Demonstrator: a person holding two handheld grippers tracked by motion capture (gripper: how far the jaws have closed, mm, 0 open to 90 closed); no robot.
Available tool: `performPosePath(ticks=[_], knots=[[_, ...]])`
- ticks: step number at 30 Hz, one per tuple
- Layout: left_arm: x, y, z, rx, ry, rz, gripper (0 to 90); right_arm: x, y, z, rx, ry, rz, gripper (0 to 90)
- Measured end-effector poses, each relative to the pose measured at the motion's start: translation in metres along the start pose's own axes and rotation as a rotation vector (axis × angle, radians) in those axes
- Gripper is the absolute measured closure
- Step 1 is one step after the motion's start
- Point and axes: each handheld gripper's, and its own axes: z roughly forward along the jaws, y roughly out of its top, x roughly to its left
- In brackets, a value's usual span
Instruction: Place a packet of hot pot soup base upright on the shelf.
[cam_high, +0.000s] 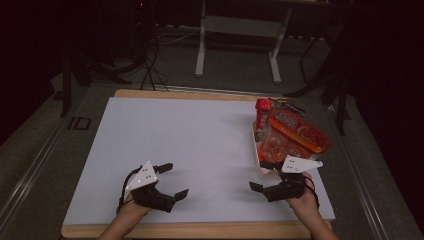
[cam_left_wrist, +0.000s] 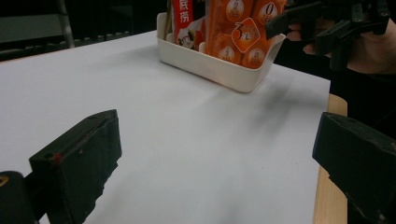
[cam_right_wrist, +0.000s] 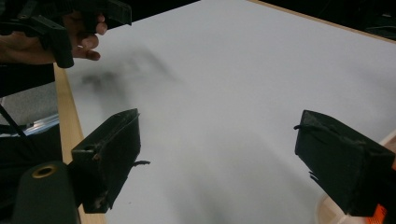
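A big white sheet (cam_high: 200, 150) is laid over the wooden table (cam_high: 200, 231), whose far end is lost in the dark room. A white tray (cam_left_wrist: 219, 70) stuffed with orange snack packs (cam_high: 300, 131) is seen near the right edge; its top is cut off in the left gripper view and the small print cannot be read. The left gripper (cam_high: 172, 180) is held wide open with nothing in it, well apart from the tray, and the right gripper (cam_high: 264, 176) is held wide open and empty just beside the tray's near end.

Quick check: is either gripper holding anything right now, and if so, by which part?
Nothing is held. The left gripper and right gripper both stand open over the white table, beside the snack tray.
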Motion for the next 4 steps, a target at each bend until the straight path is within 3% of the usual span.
performPosePath(ticks=[4], knots=[[0.0001,0.0008,-0.0002,-0.004,0.000,0.001,2.0,-0.0014,-0.0008,-0.0003,0.000,-0.005,0.004,14.0]])
